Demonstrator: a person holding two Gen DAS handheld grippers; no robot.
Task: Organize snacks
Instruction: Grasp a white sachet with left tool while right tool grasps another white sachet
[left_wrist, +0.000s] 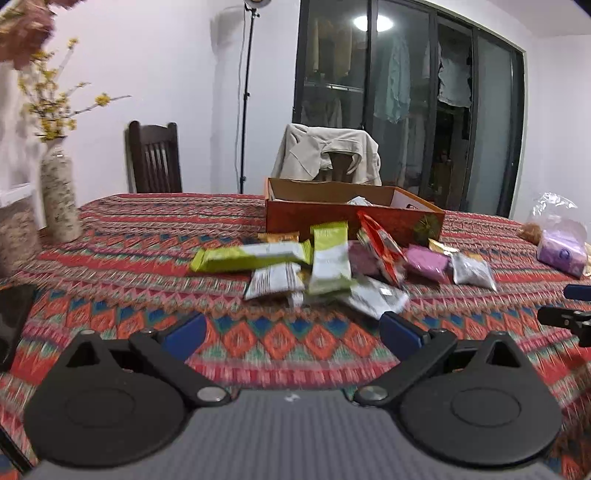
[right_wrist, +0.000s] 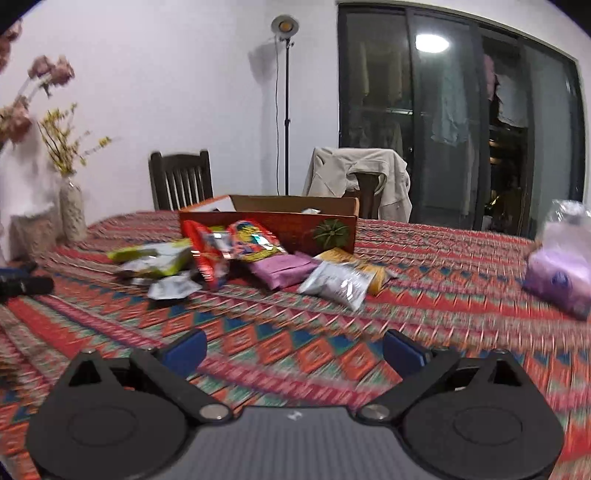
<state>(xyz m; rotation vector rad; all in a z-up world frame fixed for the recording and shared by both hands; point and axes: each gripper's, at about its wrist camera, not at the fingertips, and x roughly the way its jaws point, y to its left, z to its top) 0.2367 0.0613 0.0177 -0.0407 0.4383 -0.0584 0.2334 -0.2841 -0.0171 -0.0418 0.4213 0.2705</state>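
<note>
Left hand-held gripper (left_wrist: 291, 336) spread wide over the patterned worktop (left_wrist: 147, 236), gripping nothing. Right hand-held gripper (right_wrist: 293, 350) likewise wide apart and bare. Ahead, a loose heap of snack packets (left_wrist: 332, 262) on the cloth, just in front of an open orange box (left_wrist: 351, 214): green bars (left_wrist: 247, 256), a red pouch (left_wrist: 380, 247), pink packs (left_wrist: 426, 264), silver sachets (left_wrist: 472, 273). Something pale inside the box, too blurred to name. Off right, a purple bag (right_wrist: 557, 277), well apart from the heap. Far left, a vase with yellow sprigs (left_wrist: 59, 195).
</note>
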